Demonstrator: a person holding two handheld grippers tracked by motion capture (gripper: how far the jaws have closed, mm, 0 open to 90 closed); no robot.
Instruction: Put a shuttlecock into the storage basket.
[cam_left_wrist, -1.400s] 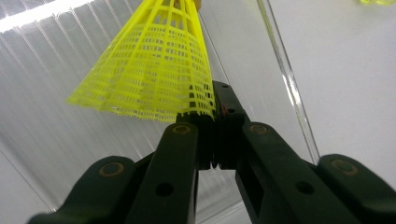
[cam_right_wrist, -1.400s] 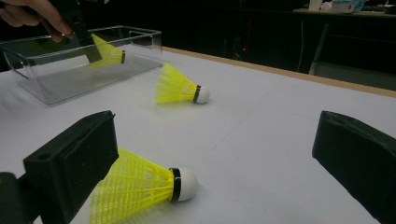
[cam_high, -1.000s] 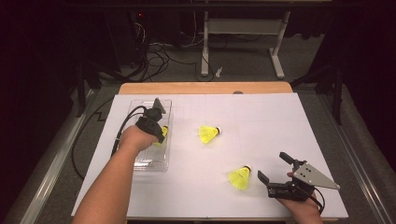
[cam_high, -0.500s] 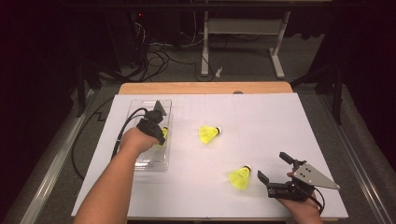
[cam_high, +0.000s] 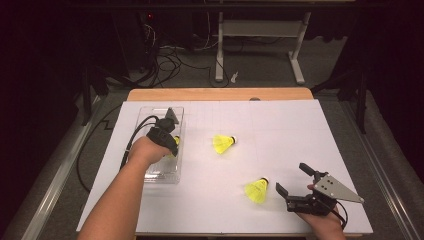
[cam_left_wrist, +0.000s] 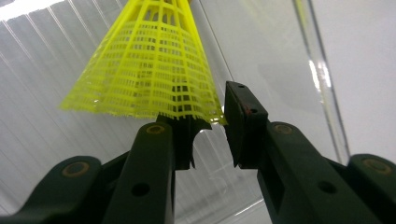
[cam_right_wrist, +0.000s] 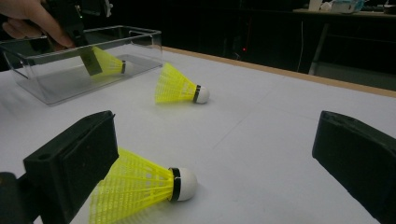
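Observation:
A yellow shuttlecock (cam_left_wrist: 144, 70) lies in the clear plastic tray (cam_high: 150, 109) at the table's left. My left gripper (cam_left_wrist: 210, 126) reaches down into the tray, and its jaws have just been opening. The skirt's rim sits between them against the left pad, with a gap to the right pad. A second yellow shuttlecock (cam_high: 222, 143) rests mid-table with its white cork to the right. A third shuttlecock (cam_right_wrist: 135, 186) lies just ahead of my right gripper (cam_right_wrist: 215, 154), which stands wide open near the front right edge (cam_high: 291, 178) and holds nothing.
White paper (cam_high: 280, 125) covers the tabletop, with a wooden edge (cam_high: 220, 94) at the back. A black cable (cam_high: 135, 135) trails from the left gripper over the tray's left side. Dark floor, cables and a table frame (cam_high: 260, 30) lie beyond.

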